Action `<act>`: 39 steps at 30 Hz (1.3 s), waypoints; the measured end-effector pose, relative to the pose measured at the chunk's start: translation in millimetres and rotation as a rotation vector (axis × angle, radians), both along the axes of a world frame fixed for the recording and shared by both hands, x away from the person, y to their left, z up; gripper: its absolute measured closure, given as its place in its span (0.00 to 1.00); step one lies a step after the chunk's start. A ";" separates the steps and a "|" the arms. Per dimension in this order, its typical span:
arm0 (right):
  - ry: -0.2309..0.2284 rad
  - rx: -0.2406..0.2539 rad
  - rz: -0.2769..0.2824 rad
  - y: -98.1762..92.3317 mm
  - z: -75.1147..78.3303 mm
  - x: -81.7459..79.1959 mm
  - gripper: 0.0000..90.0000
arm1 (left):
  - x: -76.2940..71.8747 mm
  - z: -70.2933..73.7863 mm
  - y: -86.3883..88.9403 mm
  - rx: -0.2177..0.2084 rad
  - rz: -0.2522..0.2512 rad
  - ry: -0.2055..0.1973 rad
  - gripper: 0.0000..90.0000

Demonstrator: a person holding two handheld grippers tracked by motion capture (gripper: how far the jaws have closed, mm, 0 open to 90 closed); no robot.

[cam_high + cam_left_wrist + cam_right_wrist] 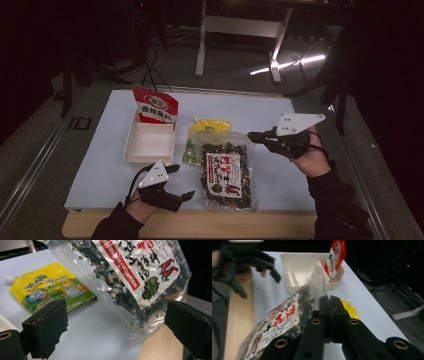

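Right gripper (329,305) clamps crinkly clear seaweed bag (227,172) by top edge; left gripper (181,181) gapes empty; bag's lower end cut off in right gripper view.

Left gripper (181,182) sits low, jaws wide apart; right gripper (251,135), raised, looks clamped closed.

The room was dim and its background nearly black. A bright streak glared on the floor (287,64) behind the table. The left hand (235,262) looked motion-blurred, and all frames were soft.
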State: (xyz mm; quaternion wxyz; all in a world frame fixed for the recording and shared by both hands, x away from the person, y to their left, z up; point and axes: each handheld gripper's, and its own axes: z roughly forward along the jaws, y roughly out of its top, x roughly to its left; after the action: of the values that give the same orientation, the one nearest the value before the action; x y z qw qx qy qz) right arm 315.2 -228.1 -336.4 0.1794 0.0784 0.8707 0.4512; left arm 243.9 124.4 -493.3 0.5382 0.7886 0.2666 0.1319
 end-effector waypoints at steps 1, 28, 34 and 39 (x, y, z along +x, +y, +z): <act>-0.003 0.006 0.005 1.3 1.9 -2.9 1.00 | 1.5 -0.1 0.4 -0.012 -0.007 0.003 0.06; -0.056 0.011 0.132 20.8 19.0 -36.4 1.00 | 24.6 -9.2 -11.1 -0.203 -0.304 0.063 0.64; -0.074 0.023 0.116 16.8 25.1 -39.1 1.00 | 14.6 3.5 -16.4 -0.192 -0.330 0.056 0.82; -0.079 0.029 0.091 12.4 28.1 -38.5 0.99 | 7.9 14.6 -17.3 -0.157 -0.287 0.035 0.87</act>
State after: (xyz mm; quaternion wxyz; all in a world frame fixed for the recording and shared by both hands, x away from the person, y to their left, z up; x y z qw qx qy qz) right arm 276.7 -215.7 -308.3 0.1920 0.0235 0.8590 0.4741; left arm 251.7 107.1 -478.7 0.6068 0.7763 0.1699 0.0187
